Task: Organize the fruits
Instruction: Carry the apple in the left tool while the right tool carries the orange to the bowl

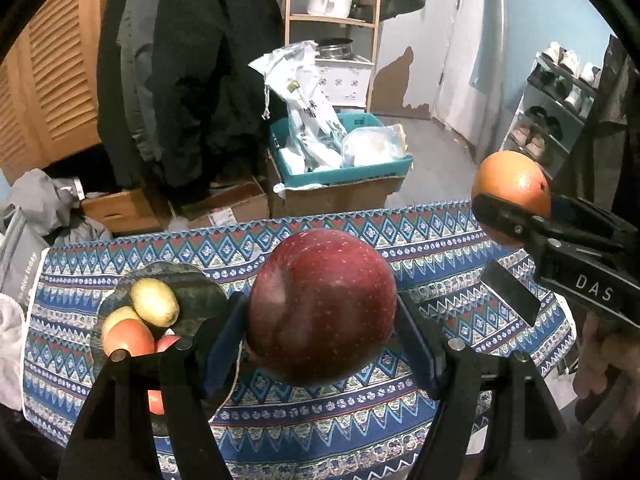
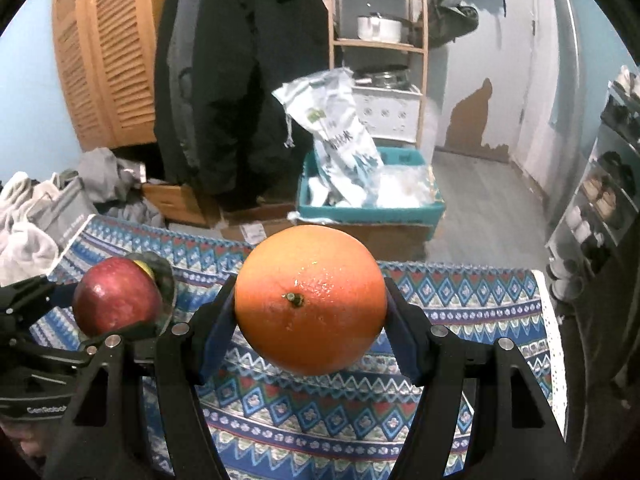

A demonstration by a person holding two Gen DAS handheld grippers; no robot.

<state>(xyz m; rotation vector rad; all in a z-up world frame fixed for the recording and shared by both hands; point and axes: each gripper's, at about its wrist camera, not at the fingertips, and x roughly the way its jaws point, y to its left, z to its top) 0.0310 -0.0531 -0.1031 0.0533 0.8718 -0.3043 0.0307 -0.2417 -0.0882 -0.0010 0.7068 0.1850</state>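
Left wrist: 1 apple (image 1: 322, 308), 1 orange (image 1: 510, 184)

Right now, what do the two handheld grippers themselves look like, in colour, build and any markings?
Both are black plastic. The left gripper and the right gripper each have two angular fingers with blue pads and silver pivot pins. White letters "DAS" show on the right one's side, and partial white lettering on the left one's body.
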